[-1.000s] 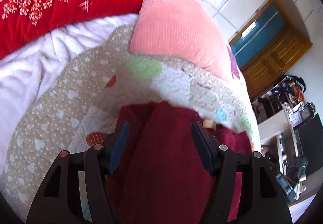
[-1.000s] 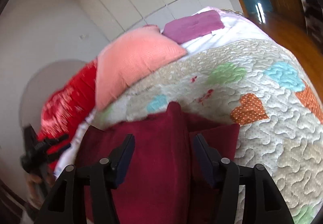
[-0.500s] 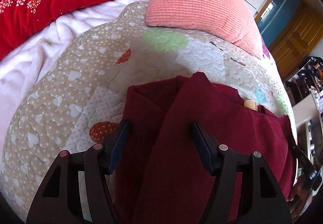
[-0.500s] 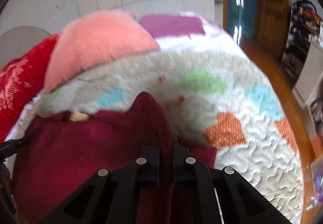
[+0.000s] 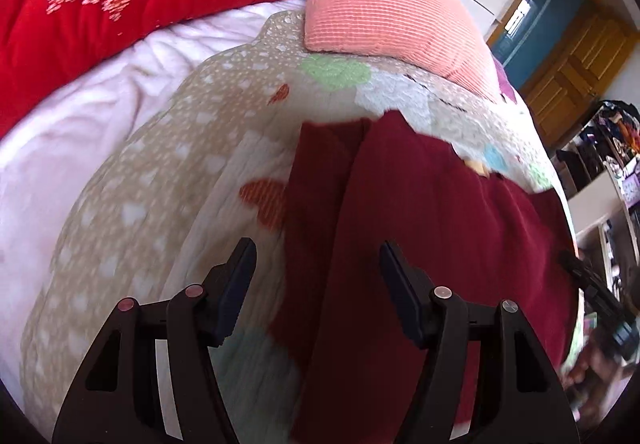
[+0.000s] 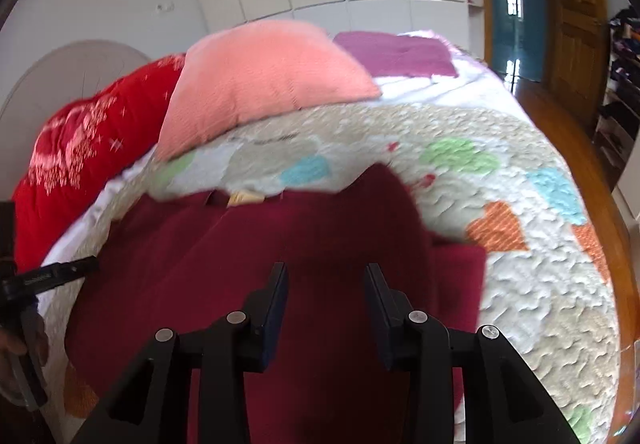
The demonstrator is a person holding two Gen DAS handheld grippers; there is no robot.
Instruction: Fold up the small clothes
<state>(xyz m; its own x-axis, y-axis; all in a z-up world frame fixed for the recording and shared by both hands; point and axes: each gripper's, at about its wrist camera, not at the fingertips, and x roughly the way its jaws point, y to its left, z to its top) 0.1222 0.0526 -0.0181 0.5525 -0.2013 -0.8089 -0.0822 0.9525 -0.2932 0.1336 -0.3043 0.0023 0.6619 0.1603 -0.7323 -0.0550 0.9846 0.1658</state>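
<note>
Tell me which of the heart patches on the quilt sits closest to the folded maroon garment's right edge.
The orange striped heart, just right of the maroon garment; the blue heart and green heart lie farther off.

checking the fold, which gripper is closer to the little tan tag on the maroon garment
Likely the right. The right gripper hangs open over the maroon garment, roughly below the tan tag. The left gripper is open at the garment's far side edge.

Your left gripper [image 5: 318, 272] and right gripper [image 6: 326, 292] are both matte black plastic with triangular cut-outs in the arms. Each finger carries a dark blue pad [image 5: 240, 280] and round silver screws [image 6: 416, 316].
</note>
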